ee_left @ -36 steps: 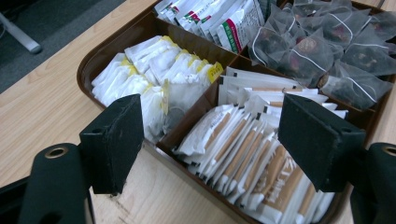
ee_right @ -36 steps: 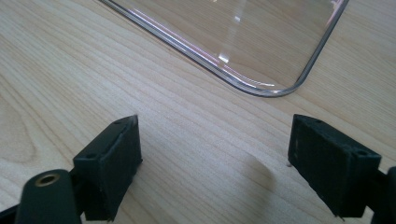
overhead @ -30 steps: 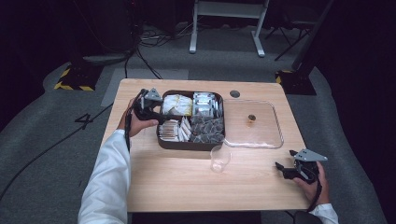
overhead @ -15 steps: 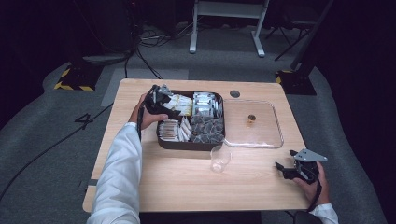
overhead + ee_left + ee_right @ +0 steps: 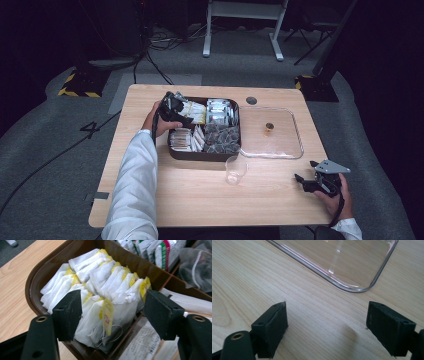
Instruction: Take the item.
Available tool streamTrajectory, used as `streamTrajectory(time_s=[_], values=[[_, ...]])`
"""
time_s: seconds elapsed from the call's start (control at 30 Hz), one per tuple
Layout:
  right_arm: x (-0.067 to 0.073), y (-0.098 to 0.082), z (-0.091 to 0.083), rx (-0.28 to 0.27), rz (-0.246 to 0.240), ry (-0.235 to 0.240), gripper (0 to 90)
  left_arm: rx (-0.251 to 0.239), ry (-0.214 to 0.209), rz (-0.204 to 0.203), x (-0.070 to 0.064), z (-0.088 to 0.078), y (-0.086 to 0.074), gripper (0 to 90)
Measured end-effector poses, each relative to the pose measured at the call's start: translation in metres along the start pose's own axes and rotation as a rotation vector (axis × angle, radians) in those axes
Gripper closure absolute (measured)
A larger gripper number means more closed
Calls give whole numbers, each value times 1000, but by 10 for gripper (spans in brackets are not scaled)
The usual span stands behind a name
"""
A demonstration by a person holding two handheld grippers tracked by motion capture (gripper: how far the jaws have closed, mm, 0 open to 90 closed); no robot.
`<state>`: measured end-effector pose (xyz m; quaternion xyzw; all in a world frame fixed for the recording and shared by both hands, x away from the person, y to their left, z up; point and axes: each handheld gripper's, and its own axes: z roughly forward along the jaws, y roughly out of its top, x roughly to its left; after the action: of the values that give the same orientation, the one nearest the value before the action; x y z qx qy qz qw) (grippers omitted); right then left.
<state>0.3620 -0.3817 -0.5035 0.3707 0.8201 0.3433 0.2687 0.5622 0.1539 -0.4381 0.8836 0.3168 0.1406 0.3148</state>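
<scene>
Left gripper view: left gripper (image 5: 113, 312) jaws spread, straddling tea bags (image 5: 107, 290) in brown tray (image 5: 32, 285) corner compartment. Bags light, soft, tearable; pinch one paper body gently. Right gripper (image 5: 327, 327) released, idle over counter (image 5: 249, 277).

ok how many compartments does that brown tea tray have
4. Far left holds the yellow-tagged tea bags, far right the foil sachets, near left the paper packets, near right the dark mesh bags. The left hand-held gripper covers part of the tray.

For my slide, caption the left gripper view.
Open left tongs straddle white, yellow-tagged tea bags in a corner compartment of the brown tray.
</scene>
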Motion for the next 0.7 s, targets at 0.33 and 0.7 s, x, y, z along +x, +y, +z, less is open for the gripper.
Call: streamTrajectory(time_s=[0.33, 0.7], values=[[0, 0, 0, 1, 1, 1, 176, 21, 3, -6, 2, 6, -4, 560], [0, 0, 0, 0, 0, 1, 176, 16, 11, 47, -5, 9, -6, 859]])
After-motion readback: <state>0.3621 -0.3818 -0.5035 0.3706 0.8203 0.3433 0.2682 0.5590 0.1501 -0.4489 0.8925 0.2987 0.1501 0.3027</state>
